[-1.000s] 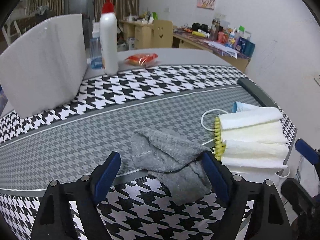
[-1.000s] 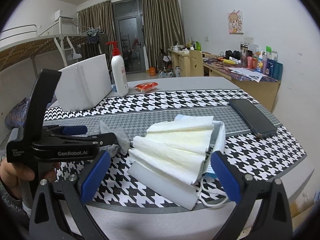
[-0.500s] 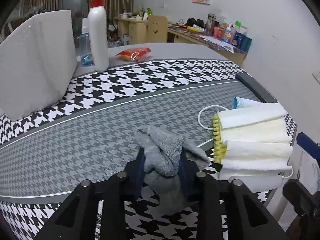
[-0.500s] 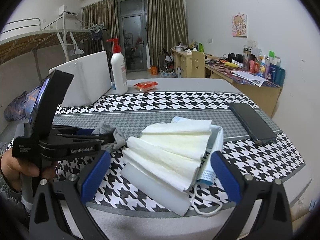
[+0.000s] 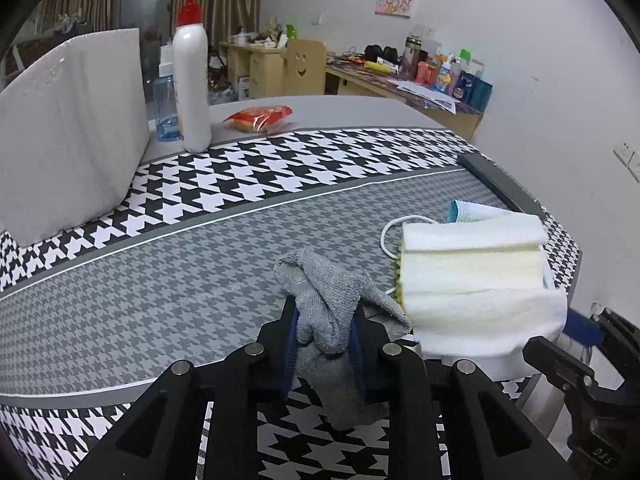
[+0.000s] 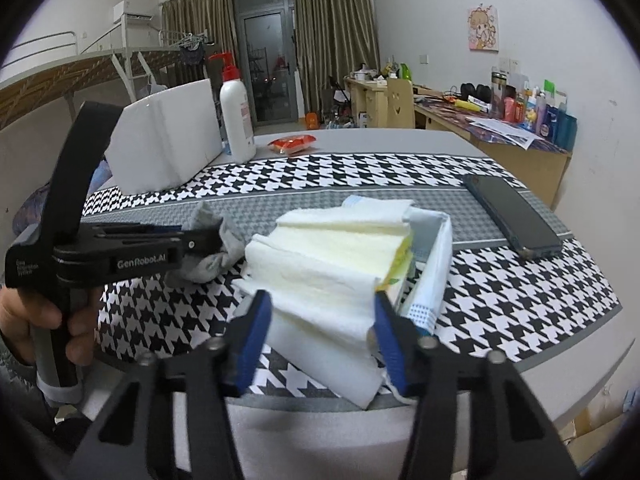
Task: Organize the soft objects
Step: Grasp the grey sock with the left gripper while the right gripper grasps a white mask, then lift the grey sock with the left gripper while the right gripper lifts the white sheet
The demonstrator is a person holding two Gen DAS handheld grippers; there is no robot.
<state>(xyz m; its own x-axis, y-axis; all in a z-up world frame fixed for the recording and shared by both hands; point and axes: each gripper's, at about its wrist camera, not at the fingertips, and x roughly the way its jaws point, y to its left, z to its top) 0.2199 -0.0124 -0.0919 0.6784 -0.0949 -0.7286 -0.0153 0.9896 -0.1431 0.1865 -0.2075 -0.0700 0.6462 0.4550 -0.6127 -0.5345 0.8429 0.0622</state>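
Left tool (image 5: 325,330) pinches a grey sock (image 5: 332,304) as the right tool (image 6: 320,320) closes around a folded white towel (image 6: 328,264) near the front edge of the tabletop (image 5: 168,280).

The left tool's jaws have just drawn in and are clamped on the bunched sock, which partly rests on the houndstooth cloth just beside the towel. The right tool's jaws have just been narrowing, with the near end of the towel stack between them; its blue pads (image 6: 256,332) stand at the towel's flanks, and whether they press yet cannot be told. The towel lies over a white box (image 6: 436,256) and a face mask (image 5: 468,212). The grip would likely go best low across all the towel's folds, so no layer peels away on lifting.
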